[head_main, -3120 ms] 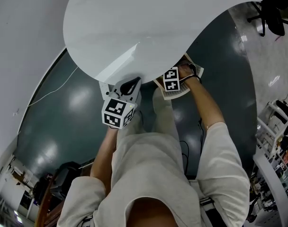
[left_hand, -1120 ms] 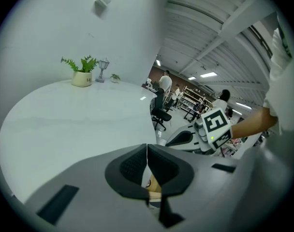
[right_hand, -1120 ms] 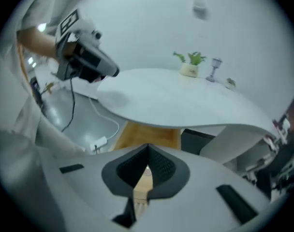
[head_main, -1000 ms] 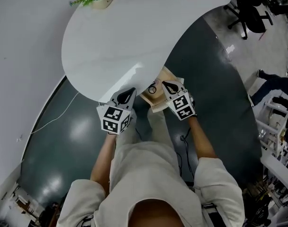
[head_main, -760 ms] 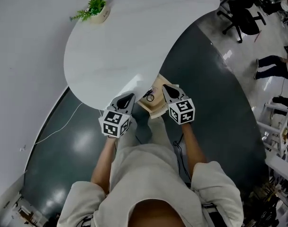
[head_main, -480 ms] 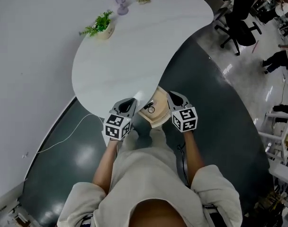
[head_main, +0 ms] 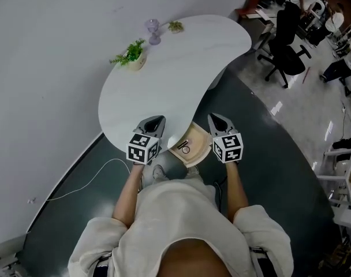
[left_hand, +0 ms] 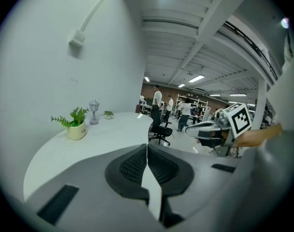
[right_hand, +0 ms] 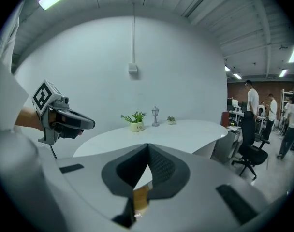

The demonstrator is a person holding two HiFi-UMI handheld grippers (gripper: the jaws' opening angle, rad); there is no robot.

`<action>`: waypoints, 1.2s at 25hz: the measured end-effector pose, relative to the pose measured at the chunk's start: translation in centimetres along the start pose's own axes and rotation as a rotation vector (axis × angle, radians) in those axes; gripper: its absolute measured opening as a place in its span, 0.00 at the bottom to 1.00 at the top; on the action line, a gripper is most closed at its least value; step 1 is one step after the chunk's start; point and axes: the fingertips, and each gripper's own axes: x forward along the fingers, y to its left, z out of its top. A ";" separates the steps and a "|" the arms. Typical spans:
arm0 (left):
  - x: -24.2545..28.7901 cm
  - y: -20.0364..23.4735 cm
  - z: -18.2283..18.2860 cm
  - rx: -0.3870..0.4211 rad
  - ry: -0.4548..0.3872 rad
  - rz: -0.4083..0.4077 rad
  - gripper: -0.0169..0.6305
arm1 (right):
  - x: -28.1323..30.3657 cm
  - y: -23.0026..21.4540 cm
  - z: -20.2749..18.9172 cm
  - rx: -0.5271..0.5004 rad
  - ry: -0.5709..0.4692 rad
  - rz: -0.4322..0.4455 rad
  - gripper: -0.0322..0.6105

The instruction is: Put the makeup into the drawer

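Item: person, standing, seen from above, pale sleeves, a gripper in each hand at the near edge of the table. Left gripper (head_main: 153, 122): jaws pressed together, nothing between them, confirmed in the left gripper view (left_hand: 147, 146). Right gripper (head_main: 217, 120): jaws likewise closed tip to tip and empty, as seen in the right gripper view (right_hand: 148, 146). Drawer (head_main: 199, 146): pale wood, pulled open from under the table's edge, lying between the two grippers and below them. Makeup (head_main: 185, 148): small pieces, one ring-shaped and one dark and slim, lying inside the drawer, apart from both grippers and touched by neither. Cable (head_main: 86, 180): thin, white, trailing over the dark floor at left. Table (head_main: 170, 74): white, curved top, bare near the grippers. Potted plant (head_main: 133, 55): green, in a cream pot, at the far left rim. Lamp ornament (head_main: 153, 31): small, violet, further along that rim. Office chair (head_main: 286, 46): black, beyond the table's far end.
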 end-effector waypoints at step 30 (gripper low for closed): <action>-1.3 1.4 1.4 0.003 -0.045 0.000 0.05 | -1.4 0.6 0.8 -0.037 0.000 -0.062 0.05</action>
